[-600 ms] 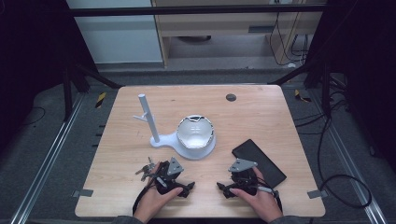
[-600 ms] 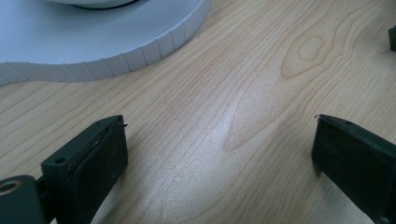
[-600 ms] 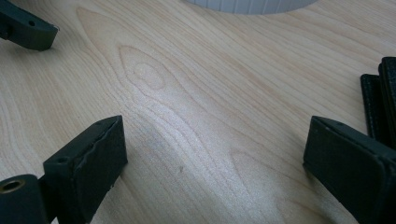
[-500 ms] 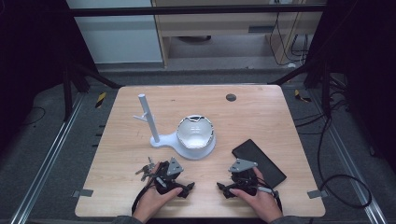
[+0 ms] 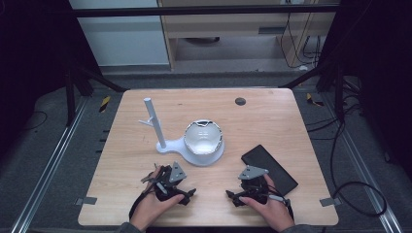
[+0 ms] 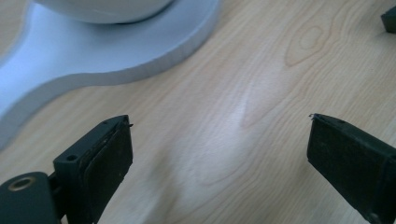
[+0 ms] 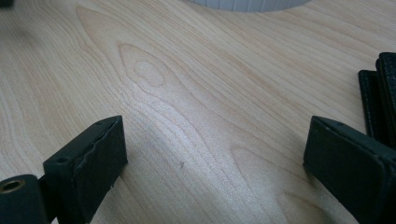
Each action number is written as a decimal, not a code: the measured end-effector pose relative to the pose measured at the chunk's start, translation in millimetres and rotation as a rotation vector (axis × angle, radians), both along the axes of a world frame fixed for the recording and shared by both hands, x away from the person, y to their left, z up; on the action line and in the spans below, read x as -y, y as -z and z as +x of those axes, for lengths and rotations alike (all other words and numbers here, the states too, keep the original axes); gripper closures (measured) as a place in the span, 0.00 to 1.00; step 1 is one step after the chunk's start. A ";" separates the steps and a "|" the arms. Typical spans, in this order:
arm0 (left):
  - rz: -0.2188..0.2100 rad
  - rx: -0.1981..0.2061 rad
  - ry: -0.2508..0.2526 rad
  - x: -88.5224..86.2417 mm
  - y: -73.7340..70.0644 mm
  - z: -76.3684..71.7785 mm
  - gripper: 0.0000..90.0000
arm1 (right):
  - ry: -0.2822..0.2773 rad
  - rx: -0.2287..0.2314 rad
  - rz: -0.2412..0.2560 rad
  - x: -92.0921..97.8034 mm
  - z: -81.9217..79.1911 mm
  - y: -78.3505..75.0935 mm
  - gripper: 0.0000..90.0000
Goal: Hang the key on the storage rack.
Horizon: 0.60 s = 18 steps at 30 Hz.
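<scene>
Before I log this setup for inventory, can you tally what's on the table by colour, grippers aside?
White: 2, the stand with post and the bowl on its base.
Black: 1, the flat wallet-like case.
Metallic: 1, the bunch of keys.
Dark: 1, the small round disc.
Total: 5

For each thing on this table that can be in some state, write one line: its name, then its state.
Left gripper: open, nothing between its jaws, low over bare wood.
Right gripper: open, nothing between its jaws.
White bowl: upright on the stand's round base.
White stand: flat on the table, its post upright.
Black case: lying flat, shut, beside the right gripper.
Keys: lying by the left hand.
</scene>
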<state>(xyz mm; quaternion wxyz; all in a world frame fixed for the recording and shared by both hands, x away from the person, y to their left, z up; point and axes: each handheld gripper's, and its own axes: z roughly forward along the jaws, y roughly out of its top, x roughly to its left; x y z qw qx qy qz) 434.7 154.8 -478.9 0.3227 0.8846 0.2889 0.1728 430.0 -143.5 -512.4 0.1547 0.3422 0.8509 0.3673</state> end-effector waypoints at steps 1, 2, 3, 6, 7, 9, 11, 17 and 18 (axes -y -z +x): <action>0.025 0.005 -0.017 -8.3 -8.8 1.9 0.07 | 0.001 -0.001 0.000 0.2 -0.3 0.0 0.07; 0.025 0.005 -0.017 -8.3 -8.8 1.9 0.07 | 0.001 -0.001 0.000 0.2 -0.3 0.0 0.07; 0.051 0.008 -0.043 -18.1 -16.7 4.1 0.07 | 0.000 0.000 -0.001 0.5 -0.4 0.0 0.07; 0.085 0.007 -0.069 -29.1 -23.0 6.1 0.06 | 0.000 0.000 -0.001 0.5 -0.5 0.0 0.07; 0.092 0.009 -0.082 -34.8 -25.3 7.2 0.06 | 0.001 -0.001 0.000 0.4 -0.5 0.0 0.07; 0.114 0.002 -0.117 -52.2 -31.5 10.2 0.08 | 0.001 -0.001 0.000 0.4 -0.5 0.0 0.07; 0.123 -0.004 -0.120 -57.4 -32.6 11.0 0.08 | 0.001 -0.001 0.000 0.5 -0.5 0.0 0.07; 0.142 -0.021 -0.156 -83.5 -35.9 12.5 0.10 | 0.001 0.000 0.002 0.4 -0.5 0.1 0.07; 0.142 -0.026 -0.164 -86.8 -36.2 12.7 0.12 | 0.001 0.000 0.002 0.5 -0.5 0.1 0.07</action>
